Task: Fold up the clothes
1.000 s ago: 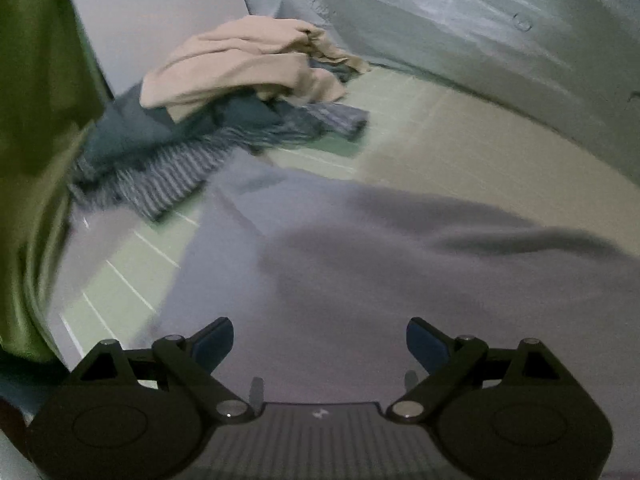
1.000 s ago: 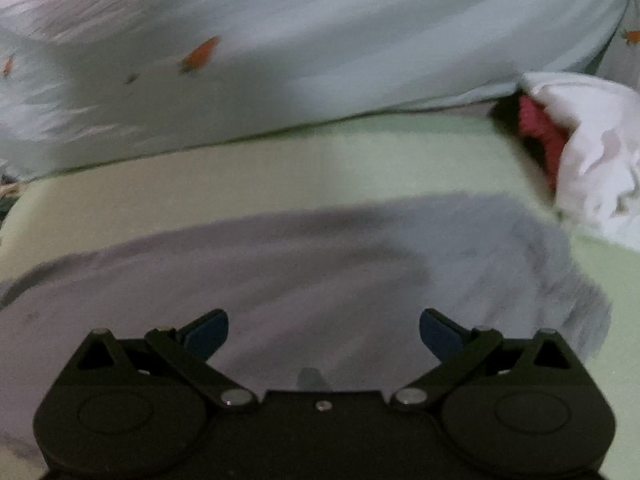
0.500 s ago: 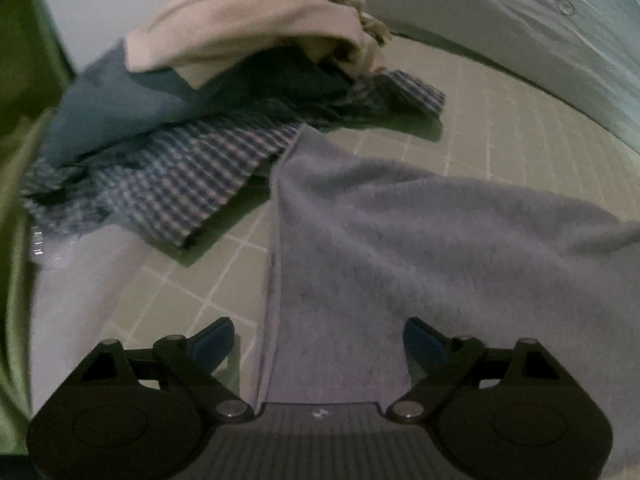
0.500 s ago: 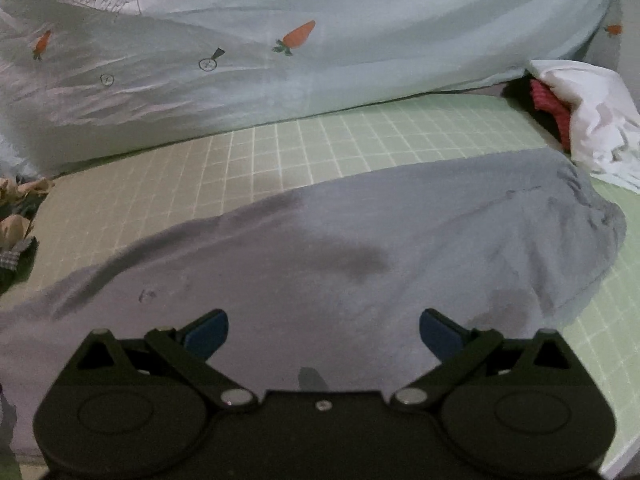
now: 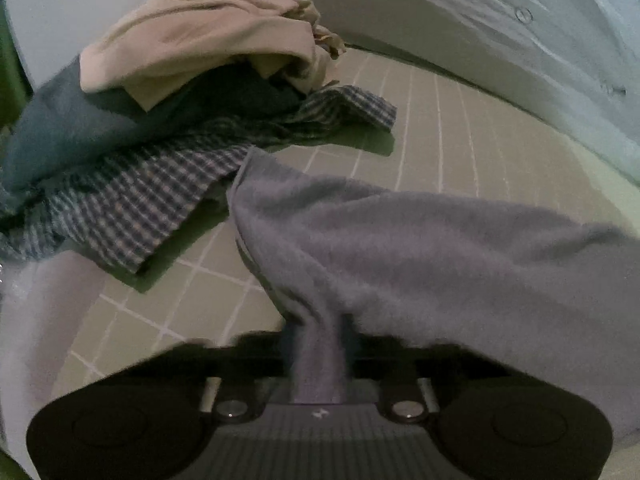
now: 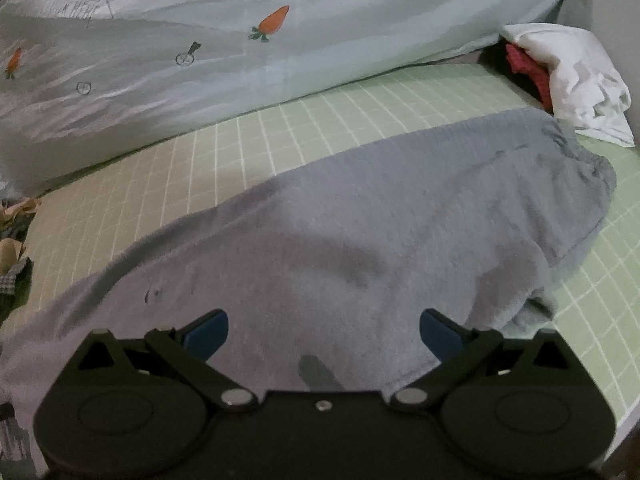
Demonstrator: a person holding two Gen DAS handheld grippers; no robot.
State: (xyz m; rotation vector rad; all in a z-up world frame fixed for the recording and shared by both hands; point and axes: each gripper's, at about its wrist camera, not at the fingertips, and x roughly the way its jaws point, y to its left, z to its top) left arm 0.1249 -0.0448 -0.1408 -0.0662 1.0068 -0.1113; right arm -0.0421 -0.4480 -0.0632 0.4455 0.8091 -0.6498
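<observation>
A grey fleece garment (image 5: 420,248) lies spread over the green checked sheet (image 5: 436,120). My left gripper (image 5: 318,344) is shut on a bunched edge of it, and the cloth rises from the jaws toward the right. In the right wrist view the same grey garment (image 6: 360,216) stretches across the bed. My right gripper (image 6: 322,330) hovers over its near edge, open, with the blue fingertips (image 6: 208,330) wide apart and nothing pinched between them.
A heap of clothes sits at the left: a beige piece (image 5: 200,36), a blue one (image 5: 80,120) and a checked shirt (image 5: 132,200). A carrot-print quilt (image 6: 260,40) lines the back. White and red clothes (image 6: 572,76) lie at the far right.
My left gripper has shut on the grey garment's edge, which now bunches between the jaws. The right gripper stays open and has come slightly closer to the cloth.
</observation>
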